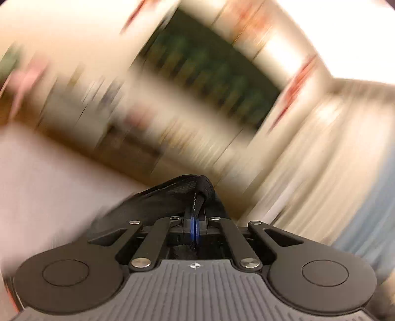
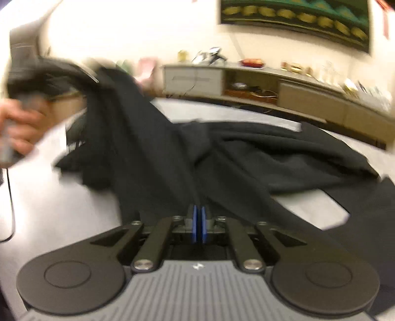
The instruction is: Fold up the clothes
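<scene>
Here, nearest the right wrist camera, the right claw (image 2: 199,222) has its blue pads (image 2: 195,226) drawn almost together with only a thin slit between them; a ridge of the black garment (image 2: 153,148) runs straight into that slit, so the claw appears pinched on the cloth, though blur keeps the contact itself from being plain. Just beyond, the garment spreads in loose folds across the pale table (image 2: 49,210); one part lies flat to the right, another climbs up and to the left. There, at the left edge of the same view, a person's hand (image 2: 22,126) grips the handle of the left claw (image 2: 29,81), and the cloth hangs from that tool, raised off the table. In the left wrist view, the left claw (image 1: 196,218) is fully closed; a bunched black fold of the garment (image 1: 197,187) is caught between its pads and bulges out ahead of them; everything past it is smeared by motion blur. Farther off, a long low cabinet (image 2: 259,81) stands against the wall with small cluttered items on top; above it hangs a dark green picture (image 2: 296,17).
</scene>
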